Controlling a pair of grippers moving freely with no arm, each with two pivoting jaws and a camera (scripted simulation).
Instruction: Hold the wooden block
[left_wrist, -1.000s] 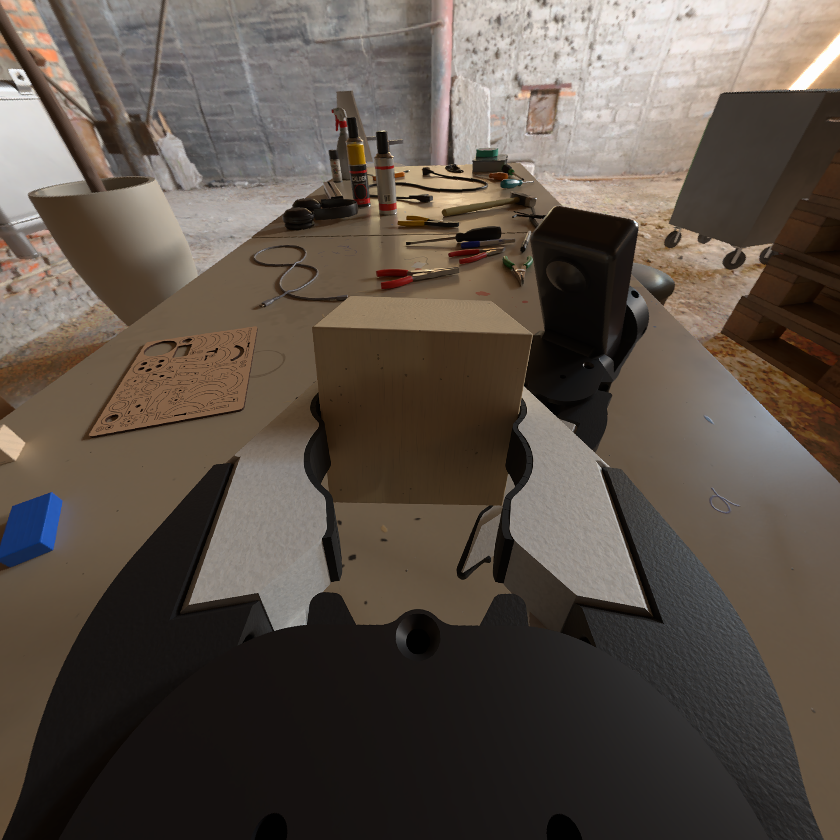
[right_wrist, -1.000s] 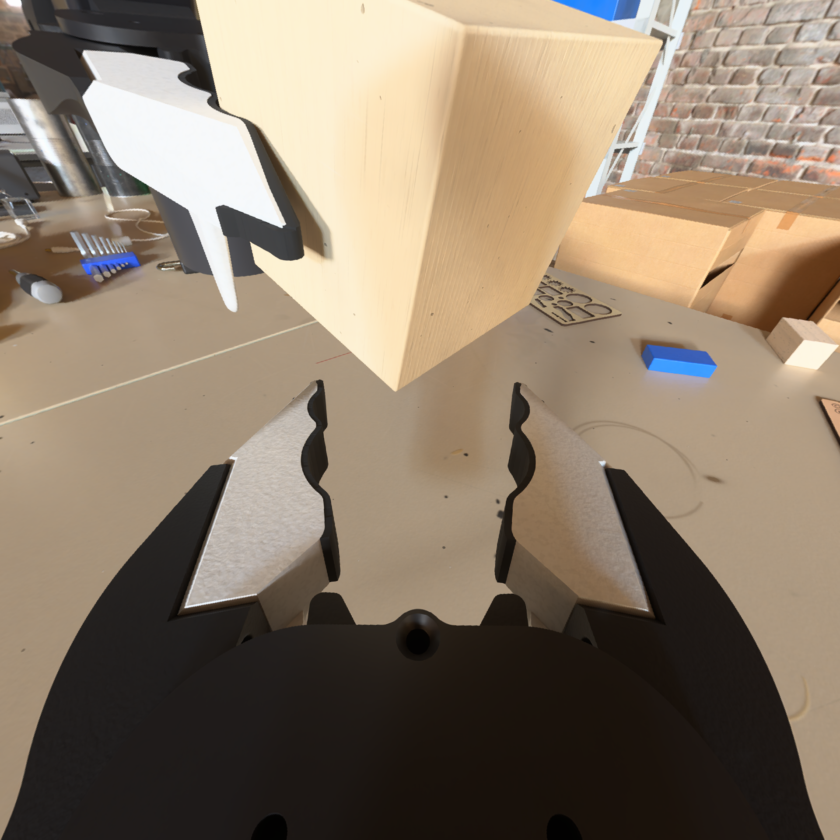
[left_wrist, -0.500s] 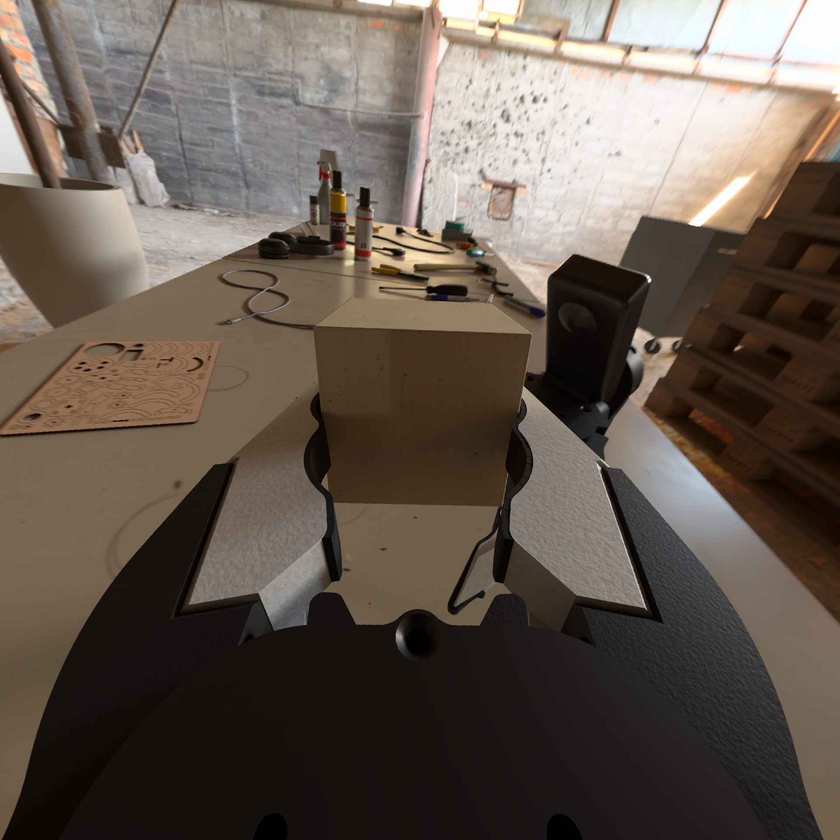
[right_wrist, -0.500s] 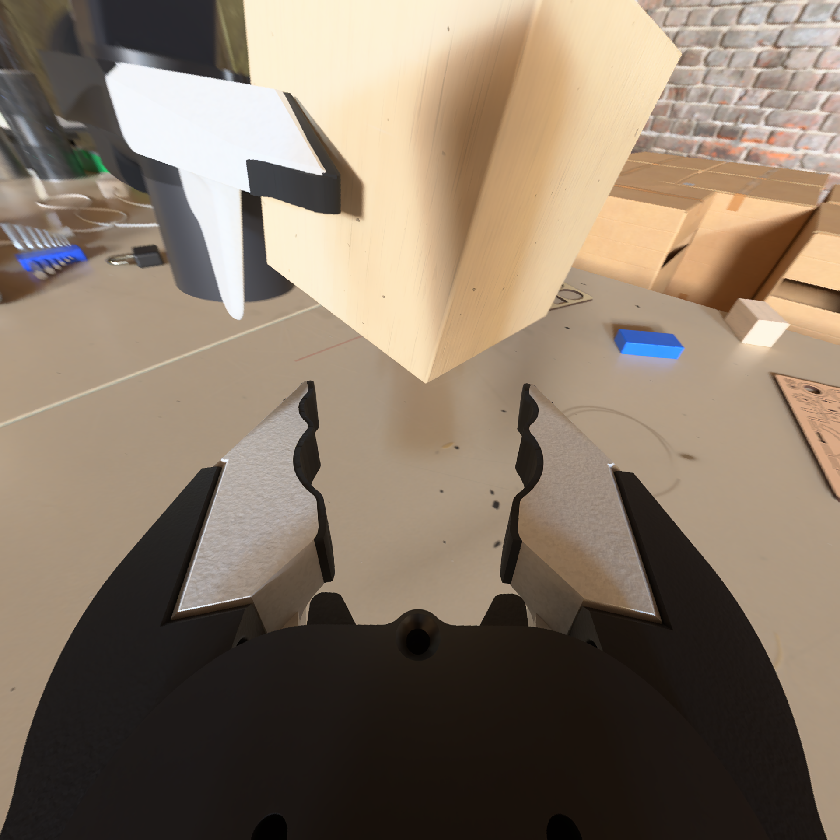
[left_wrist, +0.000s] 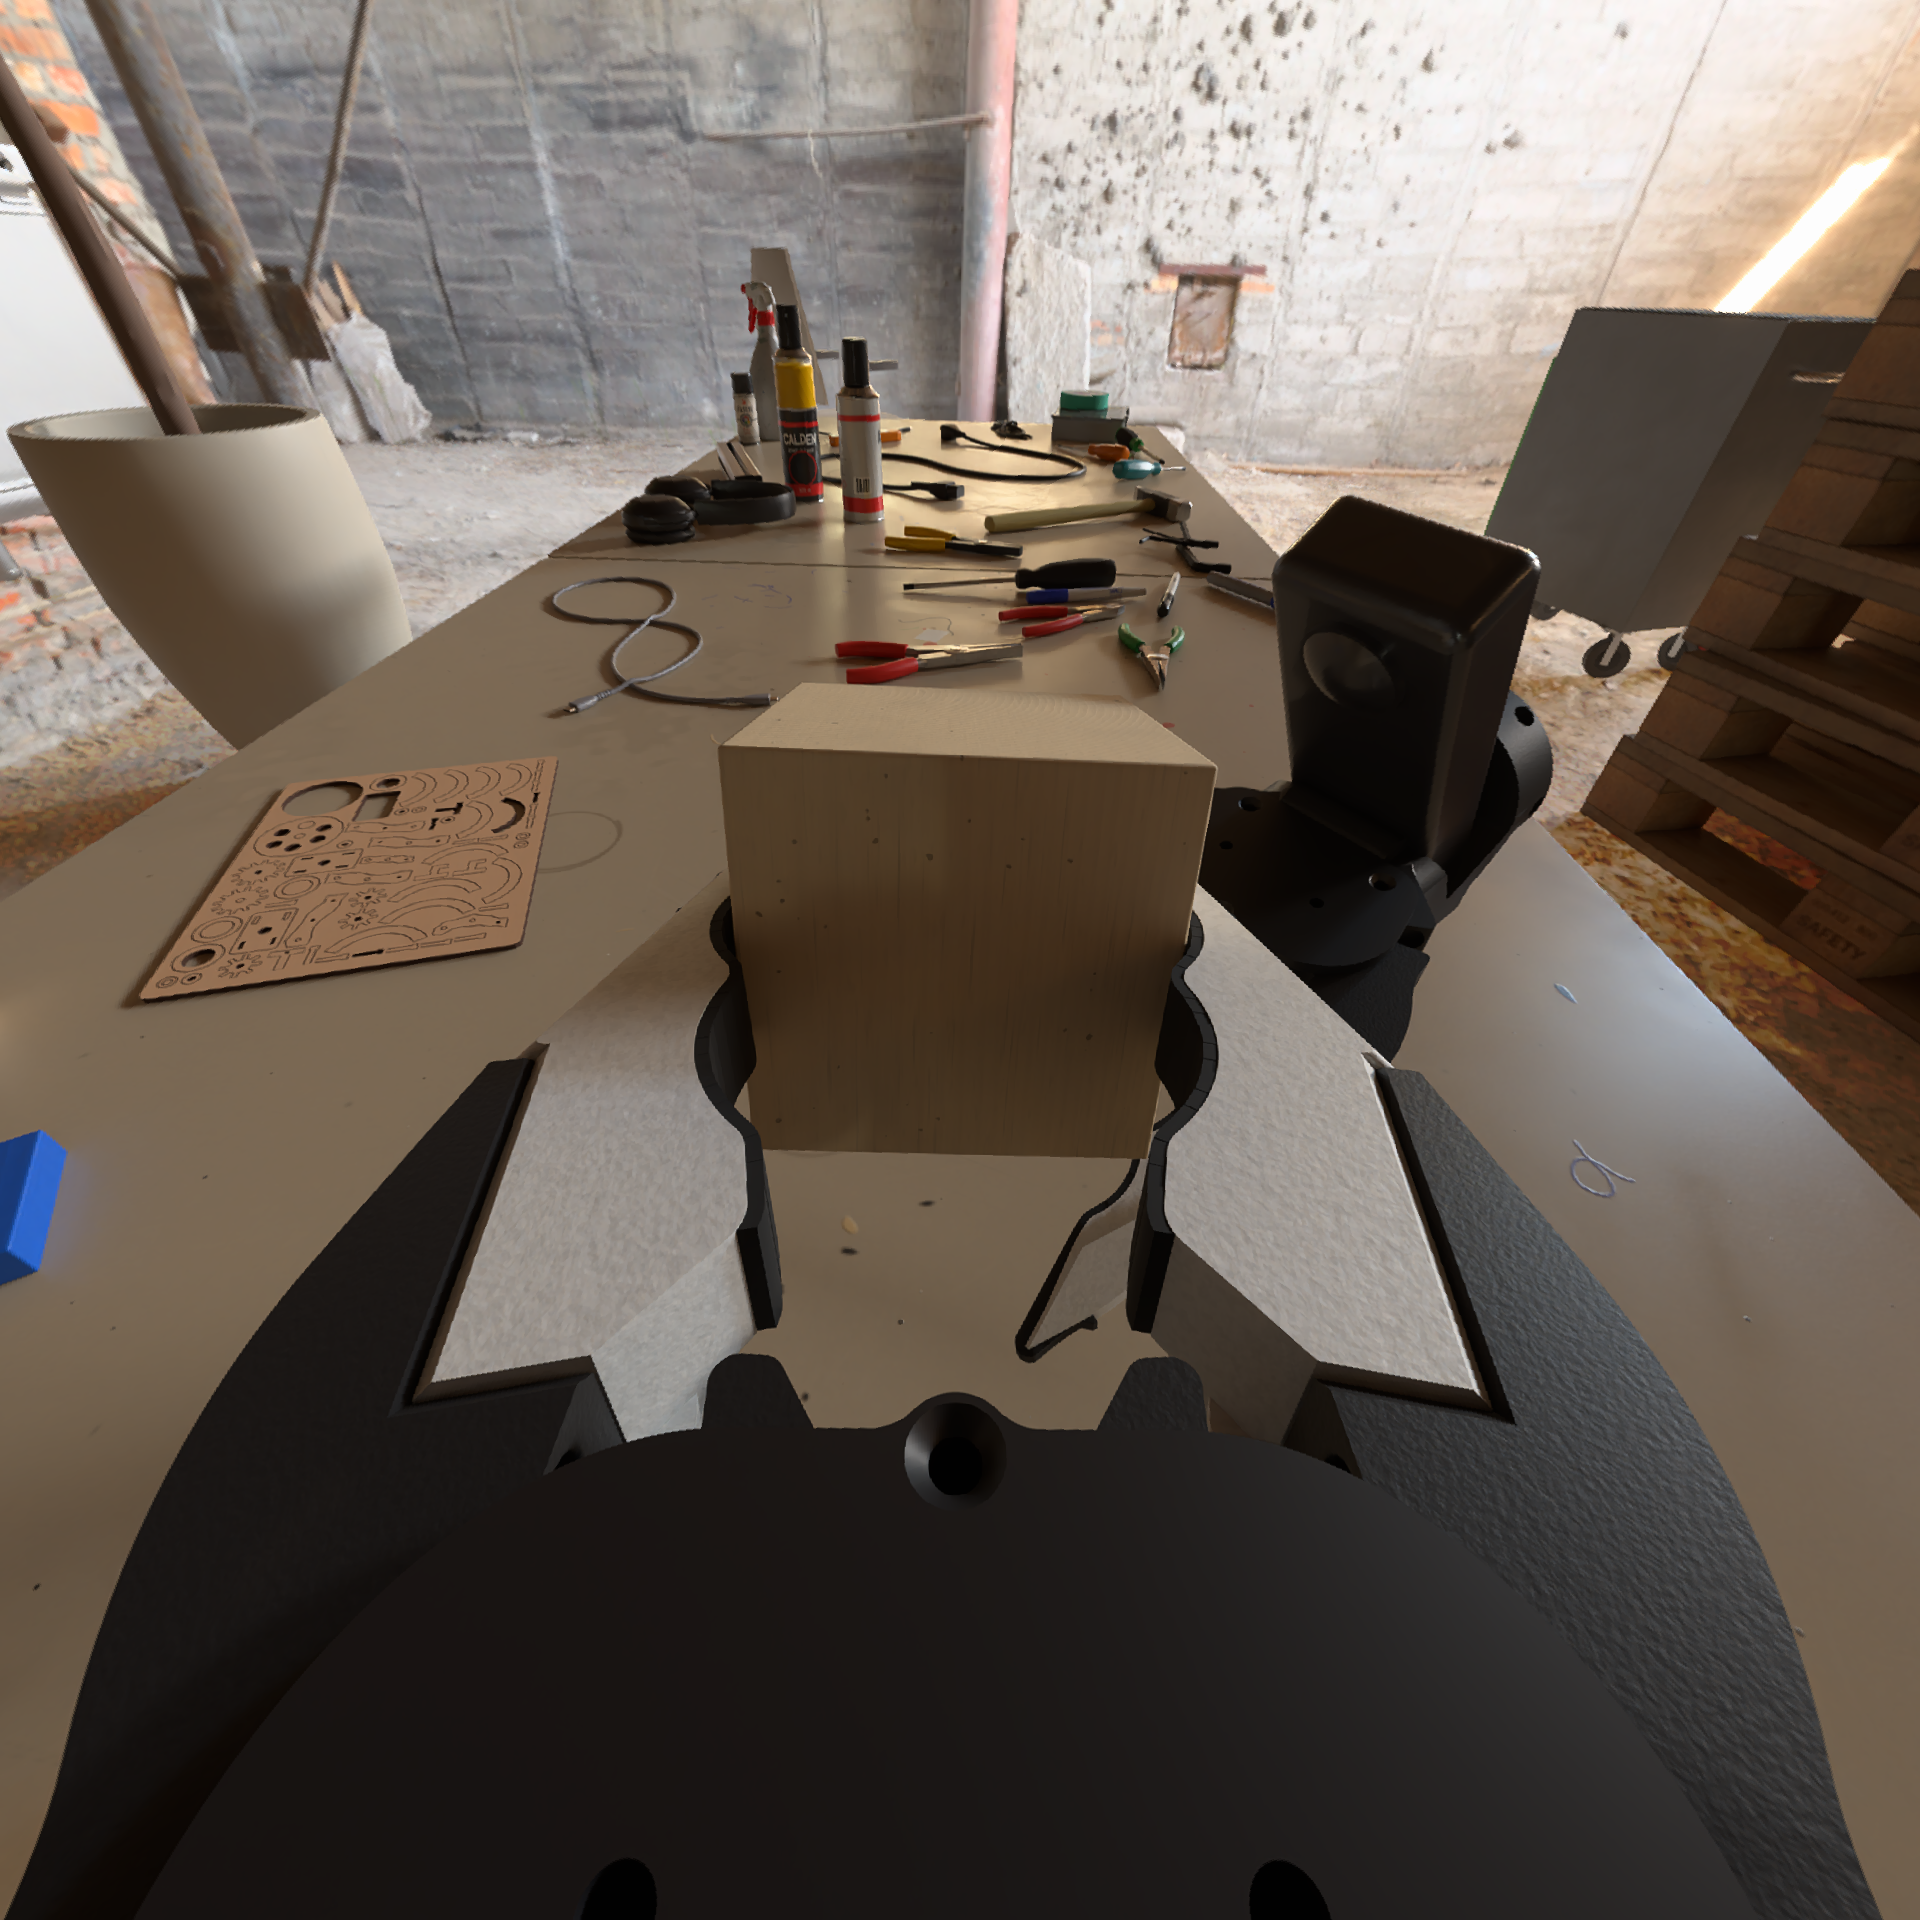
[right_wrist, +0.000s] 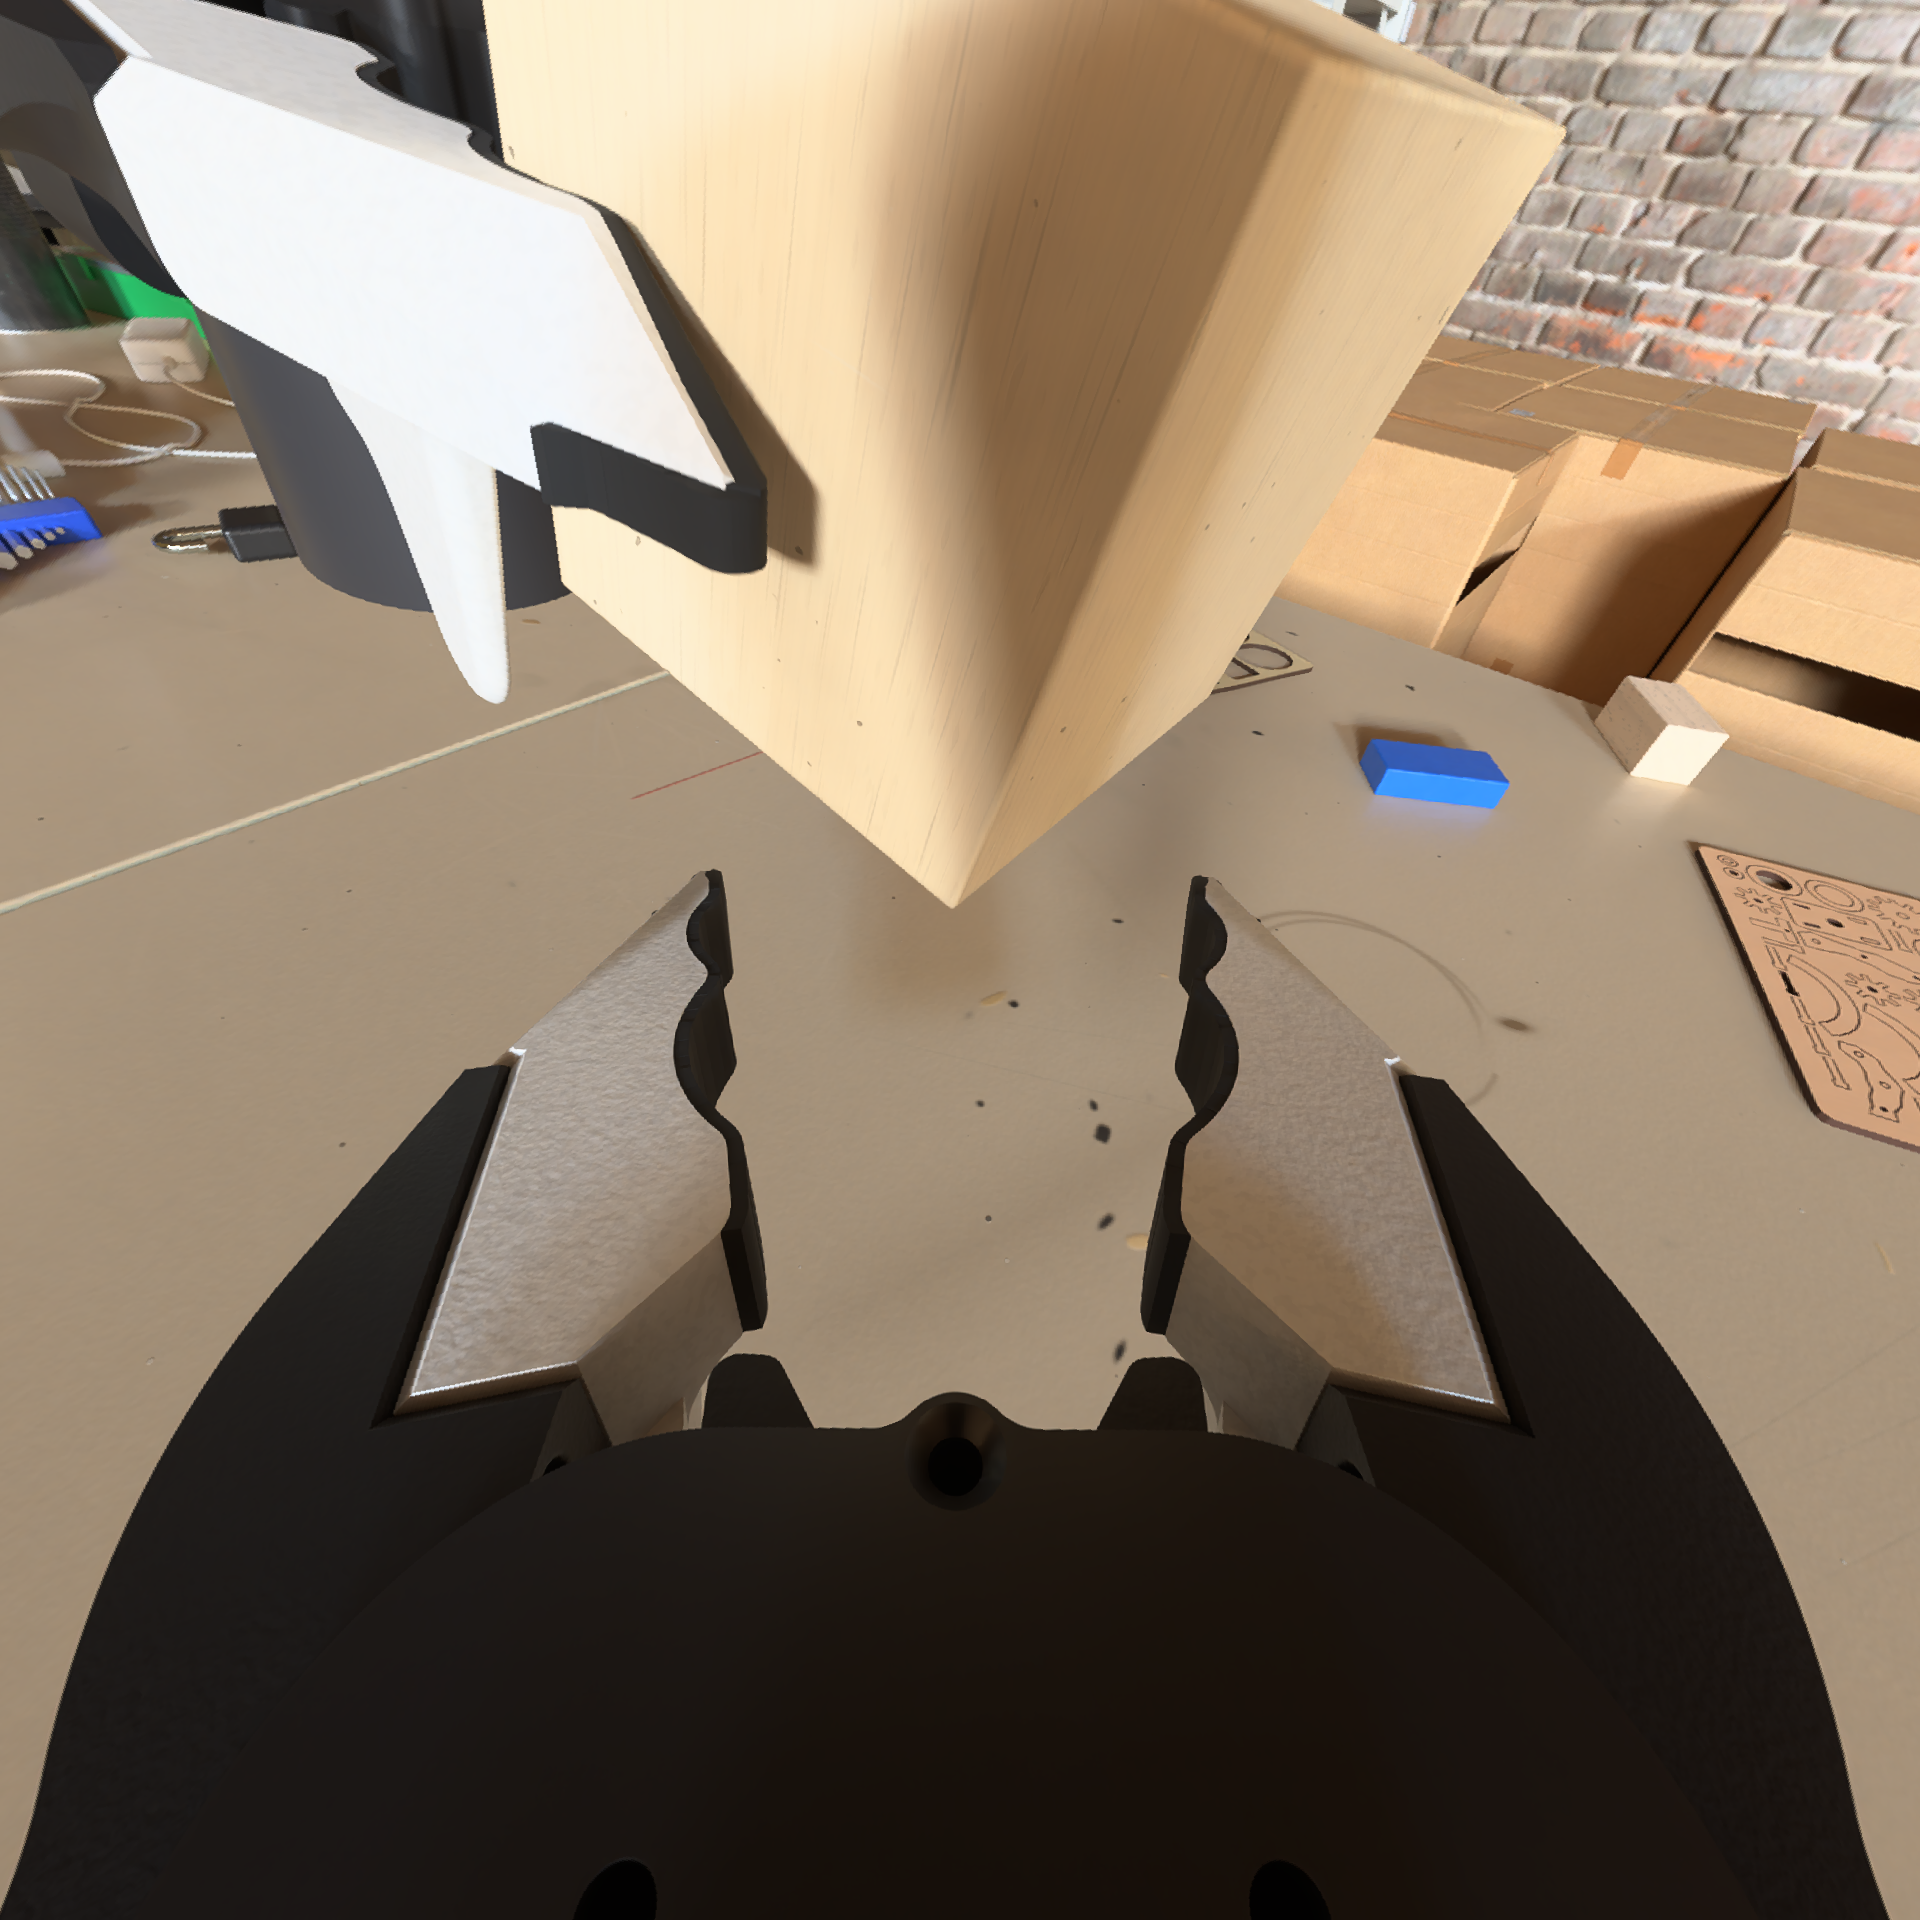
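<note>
Gripping the wooden block (left_wrist: 961, 925) at frame centre, the left gripper (left_wrist: 958, 1023) pinches its two opposite flat sides, block lifted clear of the workbench (left_wrist: 1621, 1351). Right gripper (right_wrist: 954, 1049) sits below it, lower centre, fingers spread and empty. Judgement: rigid, smooth, moderately heavy; flat parallel faces suit grasping, corners do not.
</note>
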